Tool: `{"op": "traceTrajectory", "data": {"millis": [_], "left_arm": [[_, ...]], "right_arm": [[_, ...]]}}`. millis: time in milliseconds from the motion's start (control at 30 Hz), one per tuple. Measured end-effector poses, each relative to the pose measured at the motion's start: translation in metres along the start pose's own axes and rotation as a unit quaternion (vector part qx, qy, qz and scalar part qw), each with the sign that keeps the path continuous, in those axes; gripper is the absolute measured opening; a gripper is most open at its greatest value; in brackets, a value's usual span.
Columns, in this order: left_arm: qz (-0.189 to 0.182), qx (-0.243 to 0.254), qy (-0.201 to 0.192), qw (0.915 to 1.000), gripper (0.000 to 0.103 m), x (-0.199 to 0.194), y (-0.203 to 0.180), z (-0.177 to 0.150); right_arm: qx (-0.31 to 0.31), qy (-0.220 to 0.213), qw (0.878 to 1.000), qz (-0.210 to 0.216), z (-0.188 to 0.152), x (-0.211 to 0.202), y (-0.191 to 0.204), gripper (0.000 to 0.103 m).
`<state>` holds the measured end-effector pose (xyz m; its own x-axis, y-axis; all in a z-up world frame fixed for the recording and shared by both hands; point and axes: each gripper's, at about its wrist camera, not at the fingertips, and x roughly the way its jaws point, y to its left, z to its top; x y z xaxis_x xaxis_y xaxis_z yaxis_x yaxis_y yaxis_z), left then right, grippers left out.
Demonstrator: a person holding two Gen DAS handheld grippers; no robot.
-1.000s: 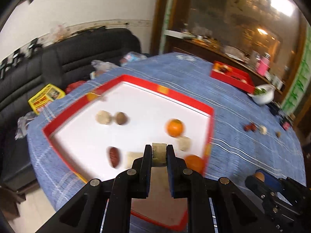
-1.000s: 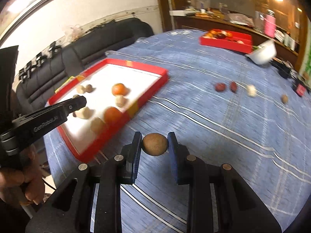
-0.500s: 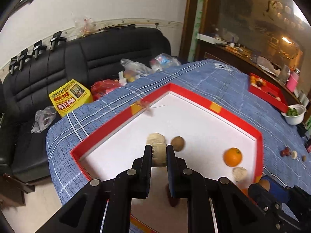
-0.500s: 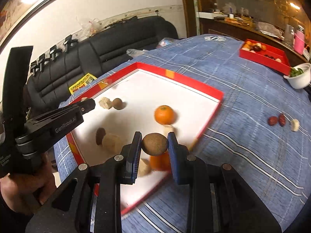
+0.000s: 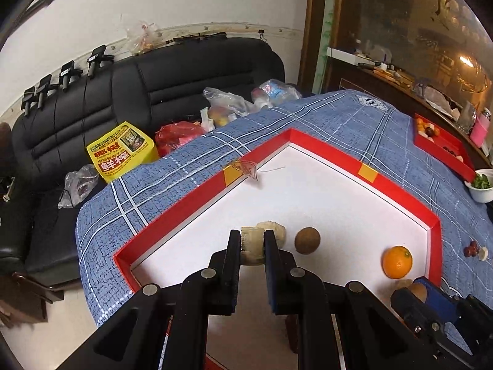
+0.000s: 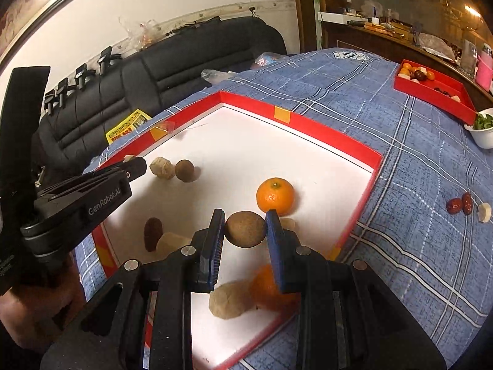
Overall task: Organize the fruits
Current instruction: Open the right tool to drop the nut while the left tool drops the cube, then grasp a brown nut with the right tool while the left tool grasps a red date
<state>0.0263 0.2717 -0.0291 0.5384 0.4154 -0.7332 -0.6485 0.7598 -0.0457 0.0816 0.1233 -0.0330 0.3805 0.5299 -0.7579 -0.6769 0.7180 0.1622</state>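
The right gripper is closed on a round brown fruit, pinched at its sides between both fingers and held over the white floor of the red tray; being round, it has no clear long axis. Below it in the tray lie a beige lump and an orange touching each other. The left gripper is closed on a pale beige chunk, whose long axis runs forward along the fingers, its far end poking out past the tips. Just beyond it a beige piece rests on the tray floor, with another brown fruit just beside it. Farther right sits a second orange. Well beyond, on the blue checked tablecloth, stands a smaller red tray holding fruit.
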Motion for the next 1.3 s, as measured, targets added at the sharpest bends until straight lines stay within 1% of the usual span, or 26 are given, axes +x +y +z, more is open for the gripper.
{"op": "traceTrajectory", "data": {"millis": [67,100,133,167,200,233,267,333,367,467,533,600,700,733,767,833,900,967,1033,1067,1133,1233,1267,1300], "left_arm": [[0.001,-0.001,0.009,1.0000,0.014,0.004,0.001,0.000],[-0.001,-0.004,0.020,0.9998,0.014,0.008,0.002,0.001],[-0.003,-0.006,0.031,0.9995,0.019,0.011,0.002,0.001],[-0.004,-0.007,0.054,0.9985,0.030,0.017,0.003,0.000],[-0.005,-0.010,0.070,0.9975,0.037,0.020,0.004,0.000],[-0.006,-0.014,0.081,0.9966,0.050,0.022,0.005,-0.001],[-0.006,-0.022,0.088,0.9958,0.057,0.022,0.007,-0.002],[-0.003,-0.039,0.089,0.9952,0.060,0.019,0.011,-0.003],[-0.001,-0.055,0.085,0.9949,0.060,0.014,0.014,-0.003],[-0.009,-0.106,0.061,0.9925,0.060,-0.004,0.020,-0.001],[-0.018,-0.122,0.040,0.9916,0.061,-0.017,0.017,0.000],[-0.029,-0.117,0.015,0.9926,0.061,-0.034,0.003,0.000],[-0.059,-0.083,-0.010,0.9947,0.061,-0.053,-0.030,-0.002],[-0.069,-0.068,-0.015,0.9952,0.061,-0.059,-0.042,-0.004],[-0.083,-0.044,-0.022,0.9953,0.061,-0.066,-0.061,-0.007],[-0.104,-0.006,-0.029,0.9941,0.061,-0.072,-0.090,-0.013],[-0.131,0.045,-0.030,0.9899,0.061,-0.076,-0.128,-0.022],[-0.147,0.083,-0.021,0.9855,0.062,-0.074,-0.162,-0.031],[-0.161,0.106,-0.012,0.9812,0.062,-0.069,-0.187,-0.037],[-0.167,0.119,-0.008,0.9787,0.062,-0.065,-0.201,-0.041],[-0.170,0.146,0.012,0.9745,0.062,-0.052,-0.231,-0.048],[-0.175,0.167,0.027,0.9700,0.062,-0.040,-0.263,-0.056],[-0.180,0.176,0.032,0.9671,0.062,-0.035,-0.275,-0.059],[-0.181,0.181,0.034,0.9661,0.062,-0.032,-0.281,-0.060]], "right_arm": [[-0.001,0.005,1.000,-0.002,0.001,0.005,0.001,0.027],[-0.002,0.010,1.000,-0.003,0.001,0.007,0.002,0.027],[-0.004,0.014,1.000,-0.002,0.001,0.009,0.003,0.027],[-0.006,0.019,1.000,-0.004,0.001,0.011,0.003,0.030],[-0.009,0.024,1.000,-0.012,0.001,0.013,0.004,0.034],[-0.011,0.026,0.999,-0.019,0.001,0.014,0.004,0.046],[-0.013,0.026,0.999,-0.022,0.000,0.013,0.005,0.056],[-0.016,0.022,0.999,-0.027,0.000,0.007,0.005,0.057],[-0.020,0.020,0.999,-0.029,0.000,0.003,0.004,0.057],[-0.027,0.004,0.999,-0.038,0.000,-0.016,-0.002,0.057],[-0.023,-0.009,0.999,-0.041,-0.003,-0.032,-0.013,0.057],[-0.011,-0.026,0.998,-0.055,-0.007,-0.051,-0.032,0.056],[0.023,-0.047,0.995,-0.082,-0.015,-0.078,-0.074,0.056],[0.035,-0.053,0.994,-0.093,-0.019,-0.086,-0.089,0.056],[0.047,-0.058,0.992,-0.106,-0.023,-0.094,-0.106,0.056],[0.072,-0.066,0.985,-0.142,-0.034,-0.110,-0.144,0.056],[0.110,-0.067,0.975,-0.179,-0.049,-0.124,-0.191,0.056],[0.140,-0.064,0.966,-0.209,-0.058,-0.131,-0.228,0.056],[0.171,-0.057,0.953,-0.243,-0.066,-0.137,-0.269,0.056],[0.185,-0.052,0.948,-0.253,-0.068,-0.137,-0.288,0.056],[0.213,-0.040,0.939,-0.267,-0.069,-0.132,-0.325,0.055],[0.228,-0.026,0.934,-0.276,-0.065,-0.124,-0.355,0.055],[0.228,-0.022,0.934,-0.273,-0.061,-0.119,-0.364,0.055],[0.228,-0.019,0.935,-0.272,-0.059,-0.115,-0.367,0.055]]}}
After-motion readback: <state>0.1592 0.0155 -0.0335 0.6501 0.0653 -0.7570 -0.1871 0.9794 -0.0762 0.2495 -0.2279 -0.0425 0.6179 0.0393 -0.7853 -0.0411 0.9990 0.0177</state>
